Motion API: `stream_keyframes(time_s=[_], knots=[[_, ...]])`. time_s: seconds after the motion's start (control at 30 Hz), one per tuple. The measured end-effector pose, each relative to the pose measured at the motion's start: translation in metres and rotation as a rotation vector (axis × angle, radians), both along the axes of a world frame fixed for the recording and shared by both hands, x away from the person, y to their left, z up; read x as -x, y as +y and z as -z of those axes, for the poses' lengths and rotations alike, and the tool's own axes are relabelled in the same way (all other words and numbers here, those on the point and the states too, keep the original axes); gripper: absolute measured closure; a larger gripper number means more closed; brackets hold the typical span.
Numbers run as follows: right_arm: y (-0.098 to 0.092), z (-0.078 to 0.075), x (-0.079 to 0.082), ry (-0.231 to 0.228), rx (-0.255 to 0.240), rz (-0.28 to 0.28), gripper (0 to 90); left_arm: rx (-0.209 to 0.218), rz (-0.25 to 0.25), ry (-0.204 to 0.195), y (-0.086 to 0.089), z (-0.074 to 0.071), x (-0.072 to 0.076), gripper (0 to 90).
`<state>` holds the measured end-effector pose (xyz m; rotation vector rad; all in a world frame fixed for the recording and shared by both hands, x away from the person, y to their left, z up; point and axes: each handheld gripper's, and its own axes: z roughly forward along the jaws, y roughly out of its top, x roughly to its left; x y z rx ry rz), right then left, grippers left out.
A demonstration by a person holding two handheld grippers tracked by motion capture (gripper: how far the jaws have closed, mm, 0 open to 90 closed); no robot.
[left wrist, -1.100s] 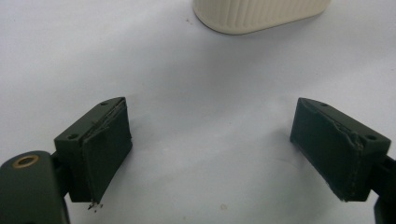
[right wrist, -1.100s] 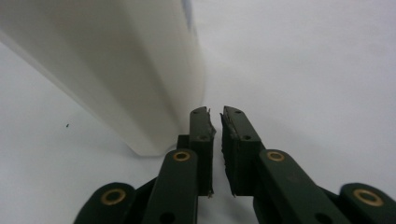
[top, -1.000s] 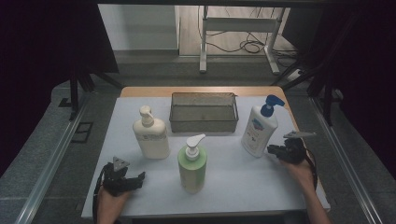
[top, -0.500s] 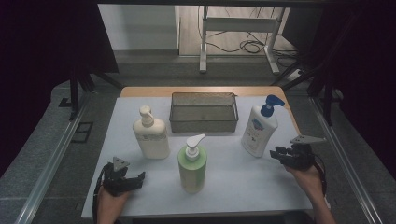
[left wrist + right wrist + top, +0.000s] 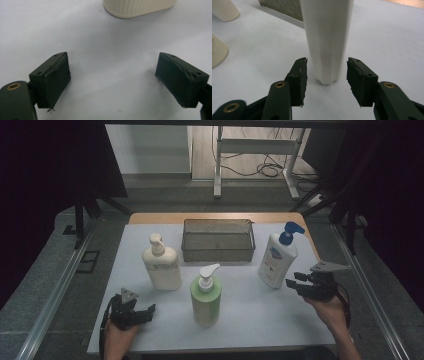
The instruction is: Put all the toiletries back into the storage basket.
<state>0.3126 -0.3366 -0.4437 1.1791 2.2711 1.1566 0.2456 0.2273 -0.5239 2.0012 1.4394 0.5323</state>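
Right gripper view: right gripper (image 5: 327,72), jaws just opening, parted before white bottle (image 5: 327,37); left gripper (image 5: 112,82) wide apart.

The high view is dim, with black surroundings at nine and three o'clock; only the white surface (image 5: 250,320) and the floor at twelve o'clock catch light. Soft, faint shadows lie beside the bottles. Both gripper views are brighter and evenly lit, with no glare. In the right gripper view the white bottle (image 5: 327,40) is slightly soft, the near jaws sharper, and shadows pool under them.
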Motion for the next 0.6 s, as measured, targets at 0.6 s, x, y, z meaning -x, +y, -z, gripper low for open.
stream_keyframes(time_s=[0.6], knots=[[0.020, -0.024, -0.022, -0.046, -0.030, 0.024, 36.8, 0.000, 0.001, 0.000, 0.000, 0.000, 0.000, 12.1]])
